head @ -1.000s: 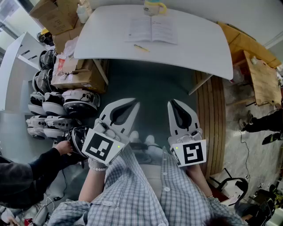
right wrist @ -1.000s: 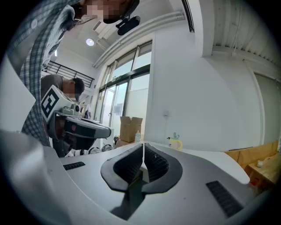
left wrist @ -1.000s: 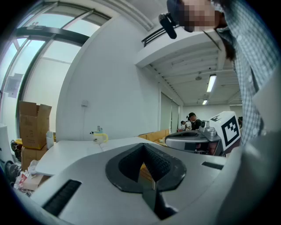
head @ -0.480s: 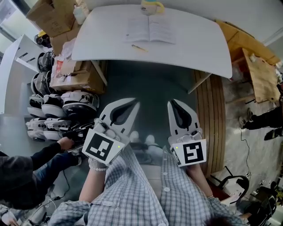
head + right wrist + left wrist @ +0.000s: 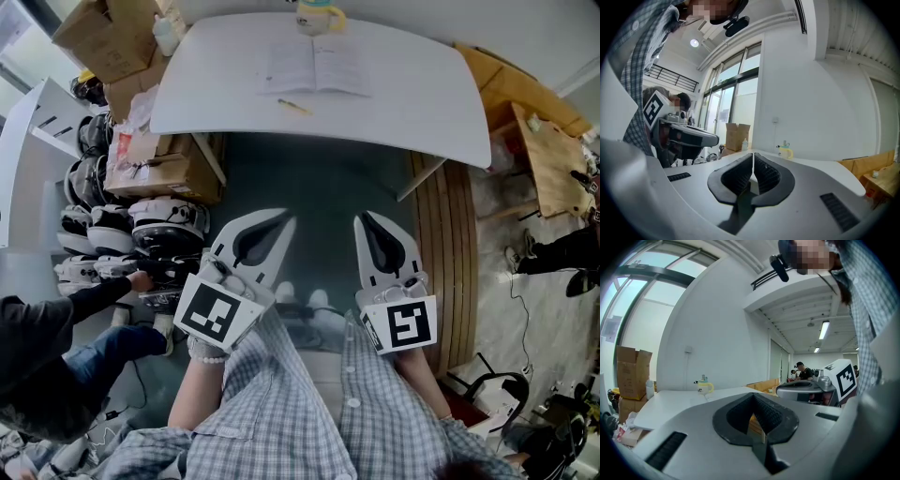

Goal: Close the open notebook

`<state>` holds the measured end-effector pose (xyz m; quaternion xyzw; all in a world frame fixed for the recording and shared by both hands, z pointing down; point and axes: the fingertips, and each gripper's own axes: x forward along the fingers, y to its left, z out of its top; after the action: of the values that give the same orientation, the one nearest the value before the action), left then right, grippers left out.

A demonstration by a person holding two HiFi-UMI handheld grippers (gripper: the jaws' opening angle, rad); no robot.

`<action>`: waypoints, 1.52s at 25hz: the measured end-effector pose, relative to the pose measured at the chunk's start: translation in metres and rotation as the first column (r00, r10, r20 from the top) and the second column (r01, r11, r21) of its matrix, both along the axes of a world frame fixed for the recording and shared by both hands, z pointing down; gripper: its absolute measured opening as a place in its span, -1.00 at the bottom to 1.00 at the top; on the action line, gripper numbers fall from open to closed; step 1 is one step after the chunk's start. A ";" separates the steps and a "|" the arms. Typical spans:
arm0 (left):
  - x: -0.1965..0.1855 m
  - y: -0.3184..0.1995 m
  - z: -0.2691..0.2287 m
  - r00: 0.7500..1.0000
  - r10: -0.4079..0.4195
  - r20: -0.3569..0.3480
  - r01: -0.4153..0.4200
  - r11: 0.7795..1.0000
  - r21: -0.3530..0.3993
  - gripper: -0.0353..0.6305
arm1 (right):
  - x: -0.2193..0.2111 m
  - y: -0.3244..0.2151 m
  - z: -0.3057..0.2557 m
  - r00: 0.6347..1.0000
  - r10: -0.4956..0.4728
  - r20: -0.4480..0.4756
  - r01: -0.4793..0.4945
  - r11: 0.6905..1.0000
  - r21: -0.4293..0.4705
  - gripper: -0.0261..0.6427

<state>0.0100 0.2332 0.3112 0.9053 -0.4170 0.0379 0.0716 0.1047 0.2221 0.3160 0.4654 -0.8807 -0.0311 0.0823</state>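
Note:
The open notebook (image 5: 314, 66) lies flat on the far side of the white table (image 5: 412, 103), with a yellow pencil (image 5: 293, 106) just in front of it and a yellow mug (image 5: 319, 17) behind it. Both grippers hang level over the floor, well short of the table. My left gripper (image 5: 284, 217) is shut with nothing between its jaws, and my right gripper (image 5: 364, 217) is the same. In the left gripper view the closed tips (image 5: 752, 395) point towards the mug (image 5: 704, 386). In the right gripper view the shut tips (image 5: 753, 154) also face the mug (image 5: 786, 151).
Cardboard boxes (image 5: 159, 164) and rows of helmets (image 5: 112, 225) crowd the floor left of the table. A person in a dark sleeve (image 5: 56, 328) crouches at the lower left. Wooden boards (image 5: 553, 159) and a slatted strip (image 5: 450, 253) lie to the right.
Both grippers have stayed where they were. The crouching person's hand at the lower left has moved up towards the helmets.

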 end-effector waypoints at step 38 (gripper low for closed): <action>-0.049 -0.019 -0.002 0.996 0.085 -0.015 -0.085 0.995 0.044 -0.87 | -0.030 -0.010 -0.004 0.989 0.145 0.021 -0.146 0.989 0.027 -0.84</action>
<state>-0.0389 0.2143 0.3094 0.9238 -0.3783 0.0242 0.0537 0.0745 0.2124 0.3124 0.5297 -0.8447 -0.0334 0.0693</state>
